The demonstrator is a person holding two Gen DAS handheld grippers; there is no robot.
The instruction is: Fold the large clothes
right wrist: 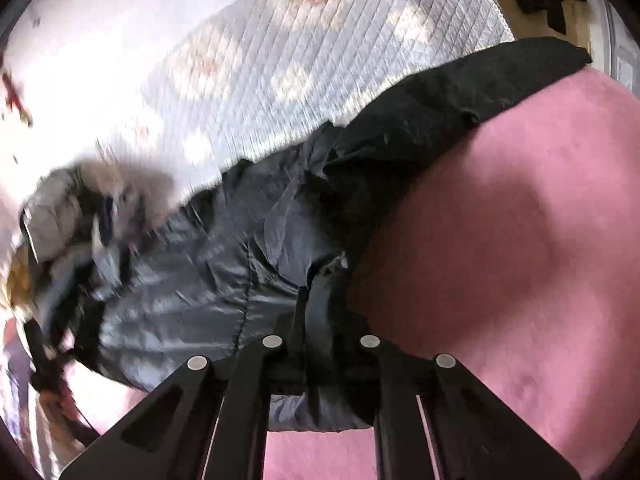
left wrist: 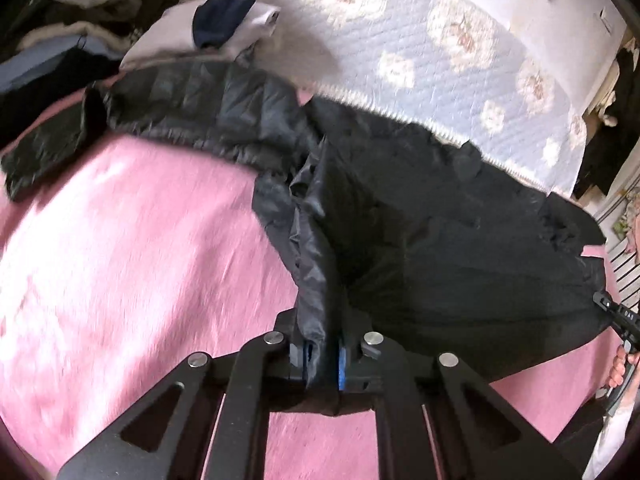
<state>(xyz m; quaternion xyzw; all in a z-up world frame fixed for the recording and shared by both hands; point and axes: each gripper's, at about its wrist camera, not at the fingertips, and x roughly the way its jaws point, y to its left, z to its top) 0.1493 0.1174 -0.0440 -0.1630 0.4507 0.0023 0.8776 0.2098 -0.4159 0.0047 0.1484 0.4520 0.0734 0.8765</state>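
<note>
A large dark grey-black puffer jacket (left wrist: pixel 420 220) lies spread across a pink blanket (left wrist: pixel 120 260); one sleeve (left wrist: pixel 48 148) reaches to the far left. My left gripper (left wrist: pixel 322 364) is shut on a bunched edge of the jacket at the near side. In the right wrist view the jacket (right wrist: pixel 240 248) hangs lifted from my right gripper (right wrist: pixel 320 344), which is shut on another fold of its edge. The right gripper also shows in the left wrist view (left wrist: pixel 618 316) at the far right, touching the jacket's corner.
A pale blue quilt with flower prints (left wrist: pixel 440 60) covers the bed beyond the jacket. A folded grey and navy garment (left wrist: pixel 216 28) lies at the back left, beside a heap of dark clothes (left wrist: pixel 60 20). Pink blanket (right wrist: pixel 500 240) fills the right.
</note>
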